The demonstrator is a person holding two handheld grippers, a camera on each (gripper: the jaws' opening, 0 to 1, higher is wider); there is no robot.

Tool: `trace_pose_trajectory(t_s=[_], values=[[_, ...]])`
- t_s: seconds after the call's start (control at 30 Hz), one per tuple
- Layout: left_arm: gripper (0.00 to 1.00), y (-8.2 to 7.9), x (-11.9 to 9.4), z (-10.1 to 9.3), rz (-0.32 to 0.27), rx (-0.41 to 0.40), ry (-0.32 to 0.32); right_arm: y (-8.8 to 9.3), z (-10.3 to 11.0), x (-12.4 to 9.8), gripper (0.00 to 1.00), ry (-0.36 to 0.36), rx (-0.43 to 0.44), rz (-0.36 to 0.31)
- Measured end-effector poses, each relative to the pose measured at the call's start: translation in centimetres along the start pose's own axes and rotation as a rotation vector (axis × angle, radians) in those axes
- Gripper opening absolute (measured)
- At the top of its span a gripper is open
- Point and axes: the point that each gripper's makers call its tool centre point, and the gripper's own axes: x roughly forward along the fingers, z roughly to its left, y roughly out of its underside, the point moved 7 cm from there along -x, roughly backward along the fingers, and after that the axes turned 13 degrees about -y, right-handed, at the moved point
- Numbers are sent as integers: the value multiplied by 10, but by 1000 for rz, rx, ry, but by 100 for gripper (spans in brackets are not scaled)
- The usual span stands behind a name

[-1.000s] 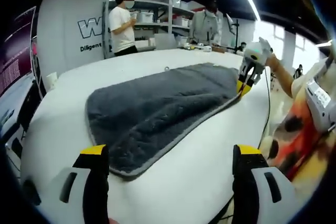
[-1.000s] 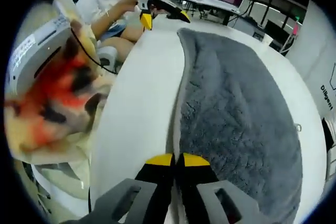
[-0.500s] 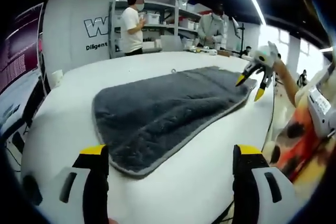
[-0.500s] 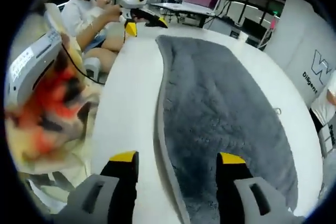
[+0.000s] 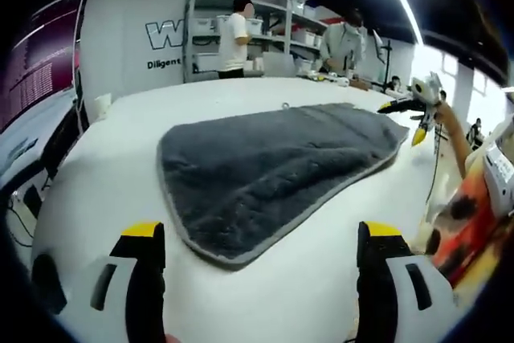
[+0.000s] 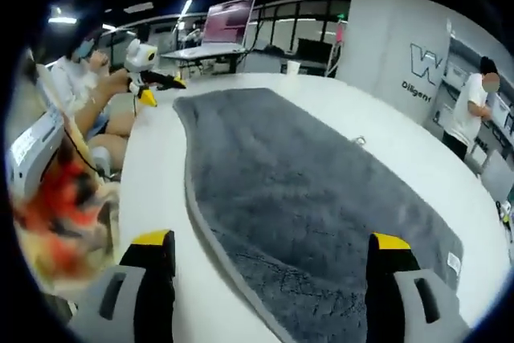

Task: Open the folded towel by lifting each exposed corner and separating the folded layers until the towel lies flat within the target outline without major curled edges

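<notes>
A dark grey towel (image 5: 265, 170) with a lighter hem lies spread on the white table (image 5: 104, 166), one layer thick as far as I can tell. My left gripper (image 5: 261, 234) is open, its yellow-tipped jaws standing wide at the towel's near corner with nothing between them. In the same view my right gripper (image 5: 405, 118) hangs open just off the towel's far right corner, apart from the cloth. In the right gripper view the towel (image 6: 321, 198) runs away from my open right gripper (image 6: 271, 240), and the left gripper (image 6: 152, 87) hovers open beyond the far corner.
The table's edge (image 6: 132, 190) runs close along the towel's left side, with the person's patterned sleeve (image 6: 56, 198) beyond it. Shelves (image 5: 265, 22) and two standing people are behind the table. A laptop (image 6: 229, 26) stands on a far desk.
My right gripper, shut at the towel's edge a second ago, has opened wide and drawn up and back from the cloth. The left gripper stayed open; its view shifted slightly.
</notes>
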Motion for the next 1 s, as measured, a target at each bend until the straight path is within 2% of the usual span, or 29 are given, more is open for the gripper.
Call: trace_pose_trajectory(t_s=[0.13, 0.27, 0.43, 0.6, 0.73, 0.83, 1.0], values=[[89, 1, 2, 11, -51, -95, -40, 5, 0, -7, 99, 9, 30, -37], [80, 8, 1, 19, -51, -149, -62, 16, -3, -10, 99, 26, 66, -23], [60, 20, -1, 23, -10, -150, -98, 19, -4, -17, 99, 47, 89, -47], [54, 22, -1, 22, -1, -138, -105, 20, -2, -17, 99, 50, 80, -21], [32, 20, 0, 20, -16, -128, -93, 19, 2, -15, 98, 42, 65, -14], [22, 18, 2, 19, -22, -121, -83, 18, 2, -16, 97, 39, 65, -18], [3, 22, 6, 19, 12, -95, -80, 23, 0, -17, 96, 49, 79, -8]])
